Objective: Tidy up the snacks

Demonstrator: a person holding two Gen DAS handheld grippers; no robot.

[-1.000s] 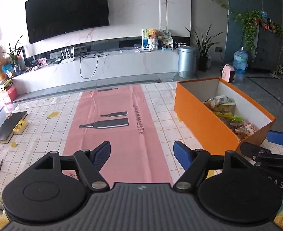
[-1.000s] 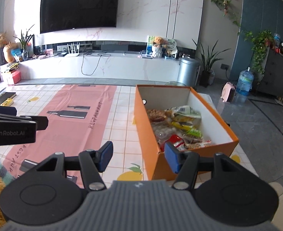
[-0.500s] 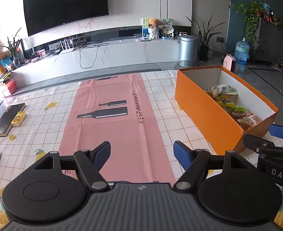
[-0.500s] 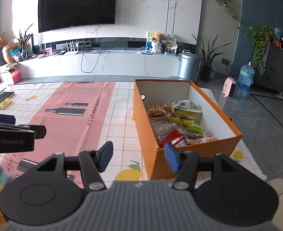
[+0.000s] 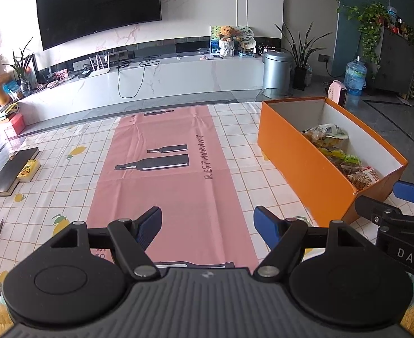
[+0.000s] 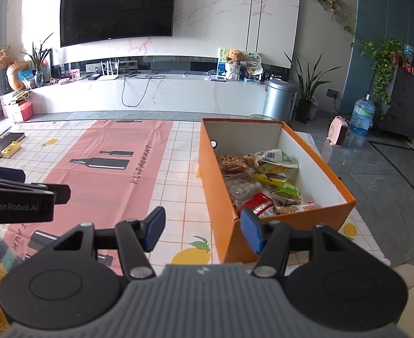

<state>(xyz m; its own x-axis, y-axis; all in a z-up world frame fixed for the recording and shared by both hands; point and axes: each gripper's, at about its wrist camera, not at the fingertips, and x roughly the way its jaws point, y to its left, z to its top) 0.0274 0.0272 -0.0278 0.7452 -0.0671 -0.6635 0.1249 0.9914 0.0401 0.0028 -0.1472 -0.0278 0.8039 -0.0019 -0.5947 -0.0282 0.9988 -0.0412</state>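
Snacks [image 6: 260, 180] lay heaped inside the orange box [image 6: 223, 217], which stood at the right edge of the bench [image 5: 66, 186], its lid off and its far half showing bare white wall. Packets seen: a red wrapper nearest the front wall, green and yellow ones in the middle, a white-labelled bag on top toward the far end; exact contents too crumpled to read. No loose packet was visible on the checked cloth or on the pink runner [image 5: 173, 180] down the bench's middle. Judged from this, gathering looked complete or nearly so; what remained, if anything, was tidying the pile or closing the box, and no lid was in view. Left claw [image 5: 207, 225] hovered over the near end of the runner, fingers spread, nothing between them. Right claw [image 6: 202, 226] hung just before the box's near left corner, likewise spread and empty. A book [image 5: 12, 169] lay near the left edge, apart from the task.
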